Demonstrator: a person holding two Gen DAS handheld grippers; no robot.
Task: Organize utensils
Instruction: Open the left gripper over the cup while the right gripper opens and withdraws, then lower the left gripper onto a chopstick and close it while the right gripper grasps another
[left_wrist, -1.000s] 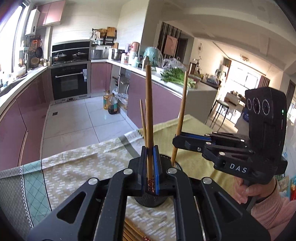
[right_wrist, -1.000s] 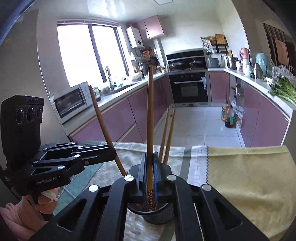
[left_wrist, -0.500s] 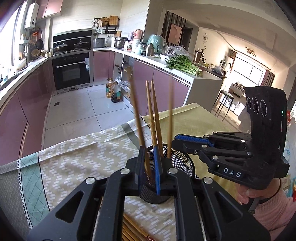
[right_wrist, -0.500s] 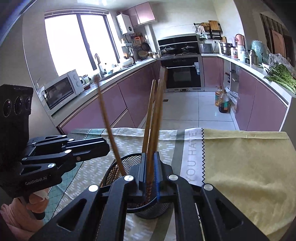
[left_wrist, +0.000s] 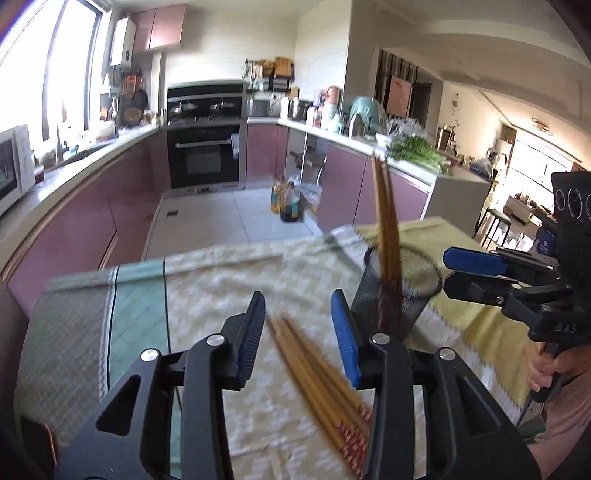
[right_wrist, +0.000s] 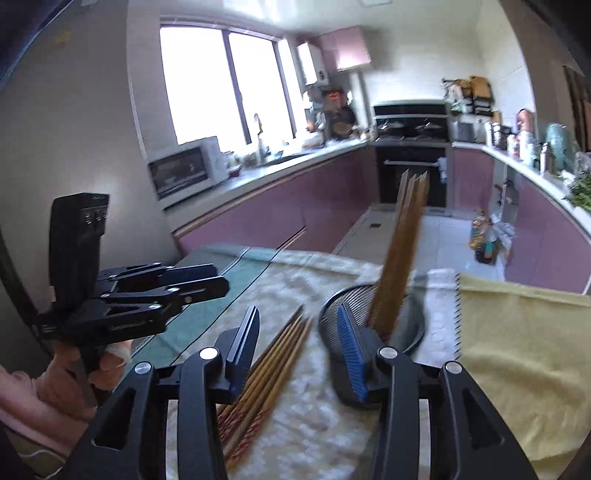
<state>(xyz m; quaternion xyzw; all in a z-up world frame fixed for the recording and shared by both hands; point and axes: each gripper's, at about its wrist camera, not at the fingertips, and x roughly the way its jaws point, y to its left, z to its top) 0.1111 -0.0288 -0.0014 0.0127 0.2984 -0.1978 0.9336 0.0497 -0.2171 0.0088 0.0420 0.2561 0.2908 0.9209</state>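
A black mesh utensil holder (left_wrist: 400, 288) stands on the cloth-covered table, with several wooden chopsticks (left_wrist: 386, 229) upright in it; it also shows in the right wrist view (right_wrist: 369, 314) with its chopsticks (right_wrist: 400, 251). A bundle of loose chopsticks (left_wrist: 321, 373) lies flat on the cloth, also in the right wrist view (right_wrist: 266, 373). My left gripper (left_wrist: 299, 317) is open and empty above the loose bundle, left of the holder. My right gripper (right_wrist: 297, 332) is open and empty, above the bundle's tips at the holder's near left side.
The table carries a patterned cloth (left_wrist: 221, 280) with a teal stripe and a yellow cloth (right_wrist: 517, 343) on the right. Purple kitchen cabinets (left_wrist: 110, 206), an oven (left_wrist: 205, 155) and a tiled floor lie beyond the table's far edge.
Both grippers have opened and let their chopsticks drop into the holder. Both have drawn back and to the left, over the loose bundle on the cloth.
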